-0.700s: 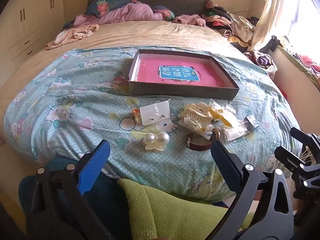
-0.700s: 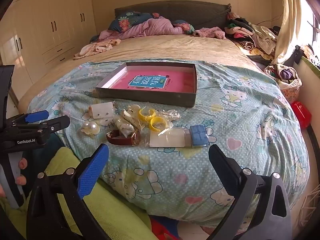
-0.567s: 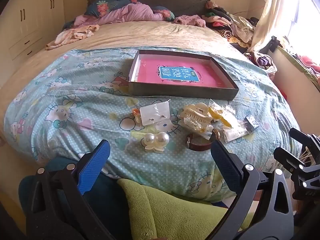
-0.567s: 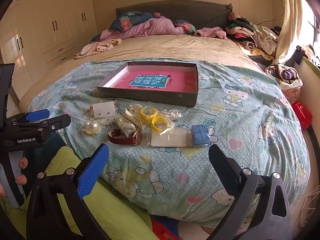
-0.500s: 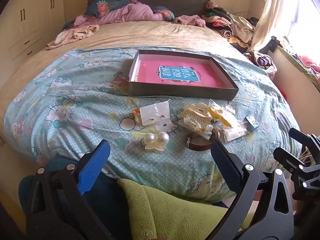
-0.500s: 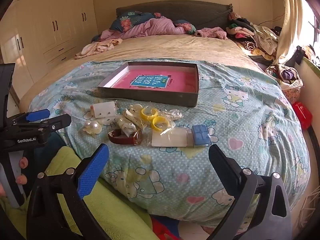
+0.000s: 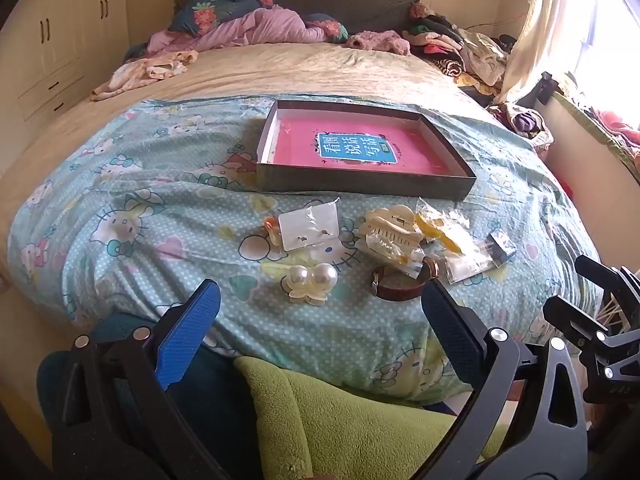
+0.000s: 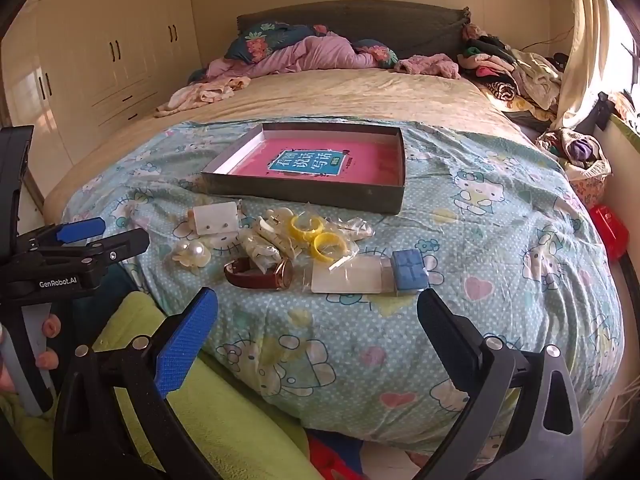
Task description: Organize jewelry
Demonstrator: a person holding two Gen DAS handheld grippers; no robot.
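Nothing on the bed has shifted since the earlier frames; only the right camera's view has crept slightly, while both grippers hover short of the jewelry. Largest, a bed (image 8: 340,92) carries a blue cartoon-print blanket (image 8: 500,240). On it lies a shallow grey box (image 8: 304,194) holding a pink book (image 8: 320,162). Just in front of the box the jewelry is scattered: a brown watch (image 8: 258,276), a cream hair claw (image 7: 390,226), yellow bangles (image 8: 320,236) in clear bags, a blue block (image 8: 408,270), an earring card (image 7: 310,226) and a pearl clip (image 7: 312,280). The left gripper (image 7: 320,330) has its jaws spread wide, holding nothing. The right gripper (image 8: 316,330) likewise gapes wide, holding nothing
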